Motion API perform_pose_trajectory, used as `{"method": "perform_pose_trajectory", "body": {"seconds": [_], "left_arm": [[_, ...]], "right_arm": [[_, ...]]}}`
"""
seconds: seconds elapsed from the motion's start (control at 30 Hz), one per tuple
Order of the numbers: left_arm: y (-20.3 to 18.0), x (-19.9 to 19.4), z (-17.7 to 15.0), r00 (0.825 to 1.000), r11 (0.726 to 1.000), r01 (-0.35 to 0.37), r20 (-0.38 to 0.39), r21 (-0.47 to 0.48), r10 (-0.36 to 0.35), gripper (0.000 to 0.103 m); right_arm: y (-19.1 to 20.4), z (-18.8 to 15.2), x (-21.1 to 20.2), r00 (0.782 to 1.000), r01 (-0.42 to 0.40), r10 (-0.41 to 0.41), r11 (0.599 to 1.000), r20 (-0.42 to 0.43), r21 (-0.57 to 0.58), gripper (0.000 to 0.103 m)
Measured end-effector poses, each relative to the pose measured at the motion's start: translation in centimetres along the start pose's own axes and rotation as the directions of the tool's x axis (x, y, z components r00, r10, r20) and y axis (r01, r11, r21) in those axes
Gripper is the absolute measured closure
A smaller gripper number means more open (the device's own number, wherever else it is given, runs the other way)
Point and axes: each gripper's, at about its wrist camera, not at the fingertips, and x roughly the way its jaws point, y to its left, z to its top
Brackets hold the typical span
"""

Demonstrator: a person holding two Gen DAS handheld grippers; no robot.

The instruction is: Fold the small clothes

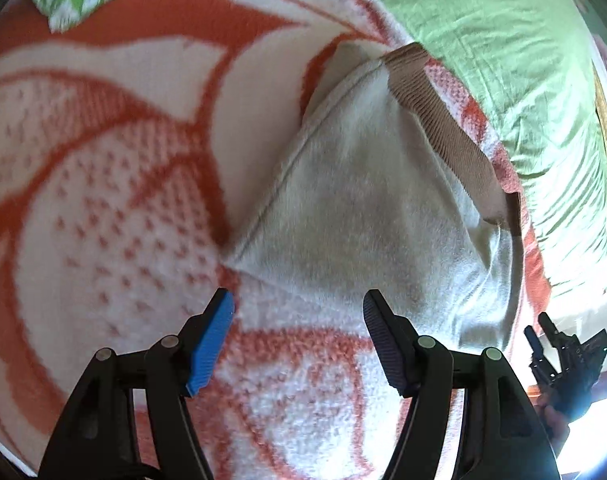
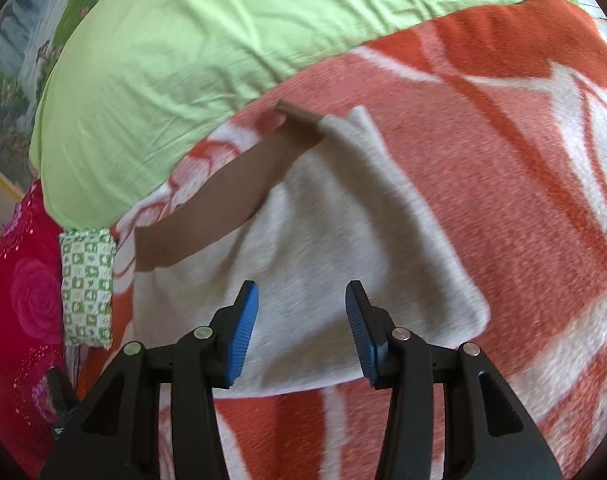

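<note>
Both pairs of blue-padded fingers stand parted and empty: the left gripper (image 1: pixel 299 308) hovers at the near corner of a small grey garment (image 1: pixel 363 216), the right gripper (image 2: pixel 302 300) above its near edge. The garment, trimmed with a brown ribbed band (image 2: pixel 219 196), lies on an orange-and-white blanket (image 2: pixel 503 160) spread over a green sheet (image 2: pixel 183 60). It appears already folded at least once into a compact shape, with a rumple along one side; judging from that, a final fold or smoothing may remain. A green checked cloth (image 2: pixel 88 284) lies apart.
</note>
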Motion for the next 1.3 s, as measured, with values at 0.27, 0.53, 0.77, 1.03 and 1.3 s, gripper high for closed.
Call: {"method": "perform_pose_trajectory", "body": {"seconds": [0.27, 0.53, 0.77, 1.03, 1.3], "left_arm": [[0.3, 3.6, 0.3, 0.997, 0.988, 0.056, -0.047, -0.146, -0.063, 0.025], [-0.8, 5.2, 3.0, 0.998, 0.984, 0.054, -0.003, -0.172, -0.055, 0.026], [-0.6, 5.6, 4.2, 0.999, 0.989, 0.051, 0.014, -0.140, -0.050, 0.068], [-4.6, 2.4, 4.2, 0.993, 0.998, 0.034, 0.115, 0.054, -0.040, 0.091], [-14.7, 1.2, 2.1, 0.977, 0.898, 0.017, 0.183, 0.440, -0.108, 0.091]], "right_arm": [[3.9, -0.1, 2.2, 0.997, -0.037, 0.033, 0.998, -0.070, -0.056, 0.055], [3.7, 0.2, 3.1, 0.996, -0.061, 0.061, 0.998, -0.066, -0.006, 0.055], [2.4, -0.2, 3.0, 0.996, -0.066, 0.068, 0.997, -0.059, 0.028, 0.055], [1.3, -0.5, 3.4, 0.996, -0.073, 0.076, 0.995, -0.046, 0.069, 0.055], [6.6, 2.6, 9.4, 0.952, -0.209, 0.205, 0.978, -0.228, 0.007, 0.055]]}}
